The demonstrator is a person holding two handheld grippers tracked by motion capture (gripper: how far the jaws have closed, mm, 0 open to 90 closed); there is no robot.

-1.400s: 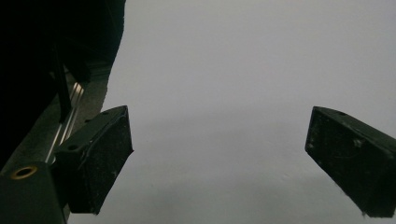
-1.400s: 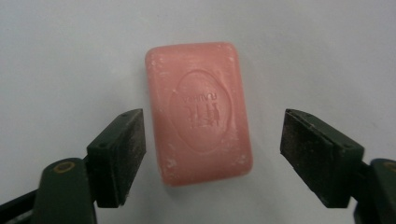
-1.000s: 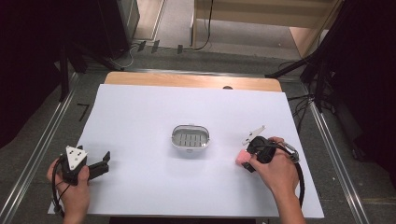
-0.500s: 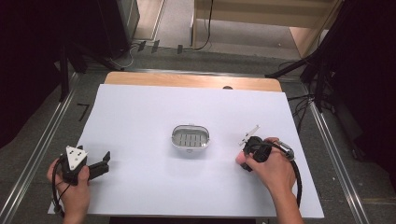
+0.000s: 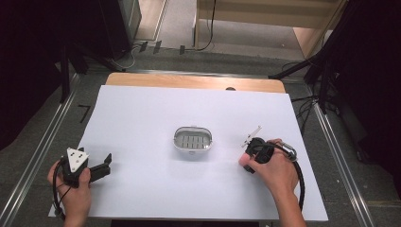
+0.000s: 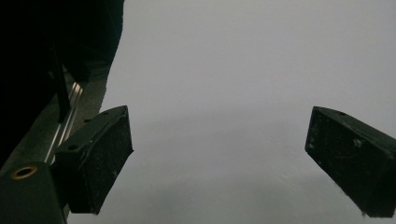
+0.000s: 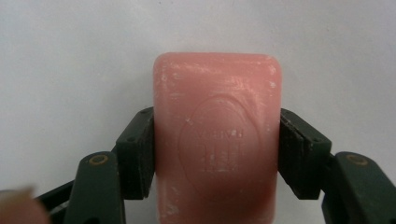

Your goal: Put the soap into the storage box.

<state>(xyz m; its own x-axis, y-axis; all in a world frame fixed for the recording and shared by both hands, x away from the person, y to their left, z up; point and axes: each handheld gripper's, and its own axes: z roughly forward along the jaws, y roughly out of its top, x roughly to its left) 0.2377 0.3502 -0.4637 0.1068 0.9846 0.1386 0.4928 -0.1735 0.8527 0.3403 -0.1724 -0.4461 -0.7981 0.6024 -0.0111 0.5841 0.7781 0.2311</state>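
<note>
The person's right hand [image 5: 274,168] reaches in from the lower right of the high view, knuckles up and wrist bent inward, pressing the right gripper [image 5: 250,153] low over the white-covered bench [image 5: 189,113], its nose turned toward the bench's middle; a black cable loops back along the forearm; in the right gripper view its jaws are clamped on a pink bar of soap [image 7: 217,140], one pad against each long side, the bar's embossed oval stamp facing the camera and its far end reaching past the jaw tips over the white surface; the soap lies just right of a small oval metal soap dish [image 5: 192,139] with a slotted floor, which stands near the centre of the bench, apart from the gripper; the left hand [image 5: 73,194] rests at the lower left corner, holding the left gripper [image 5: 101,168] level, its grey three-cornered plate uppermost; its jaws stand wide apart with bare white bench between them, gripping nothing.
</note>
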